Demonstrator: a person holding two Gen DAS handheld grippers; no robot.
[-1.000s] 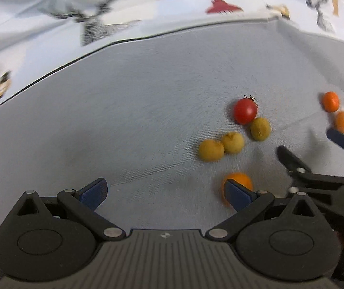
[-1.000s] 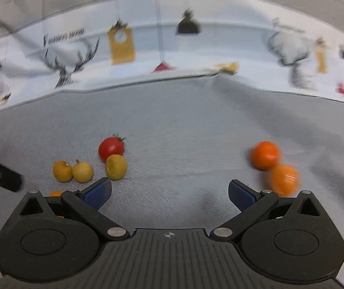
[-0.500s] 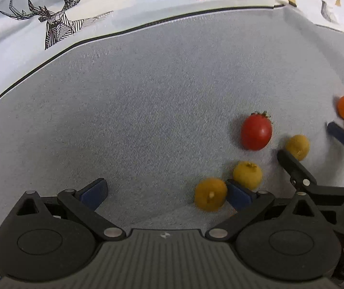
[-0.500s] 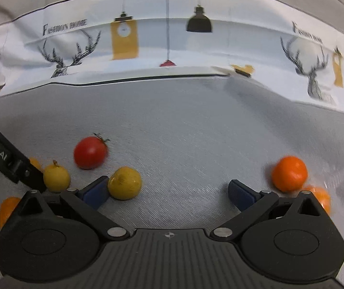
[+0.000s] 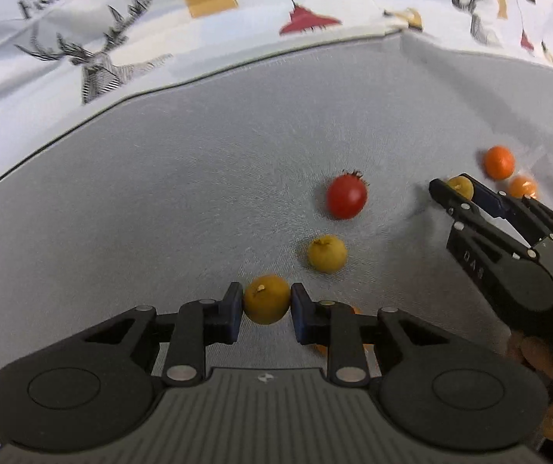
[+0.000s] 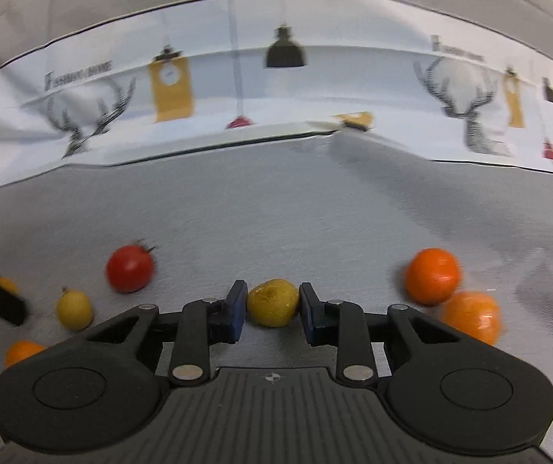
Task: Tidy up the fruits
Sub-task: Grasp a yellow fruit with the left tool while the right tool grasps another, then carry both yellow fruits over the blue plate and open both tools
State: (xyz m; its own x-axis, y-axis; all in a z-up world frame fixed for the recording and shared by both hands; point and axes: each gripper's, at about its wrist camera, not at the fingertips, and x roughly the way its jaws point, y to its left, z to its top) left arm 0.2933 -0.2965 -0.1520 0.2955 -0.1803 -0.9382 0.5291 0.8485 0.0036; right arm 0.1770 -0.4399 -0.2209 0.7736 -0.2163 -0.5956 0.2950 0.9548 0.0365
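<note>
My left gripper [image 5: 266, 302] has its jaws closing, and the blue pads press both sides of a yellow fruit [image 5: 266, 297] on the grey cloth [image 5: 199, 193]. My right gripper [image 6: 273, 306], jaws closing too, pinches a second yellow fruit [image 6: 273, 301]; in the left wrist view it shows at the right as the right gripper [image 5: 461, 190]. A red tomato [image 5: 346, 197] and a third yellow fruit [image 5: 327, 253] lie loose between the two. Two oranges [image 6: 433, 276] [image 6: 471, 315] sit just right of my right gripper. Another orange [image 6: 23, 352] is half hidden beneath my left gripper.
A white printed cloth [image 6: 276, 116] with deer and lamps borders the far side of the grey cloth. A person's fingers [image 5: 531, 352] hold the right gripper's handle. Bare grey cloth stretches to the left and beyond the fruits.
Both grippers went from wide open to closed, each on a yellow fruit. The left one shifted over its fruit; the right one moved left until its fruit sat between the pads.
</note>
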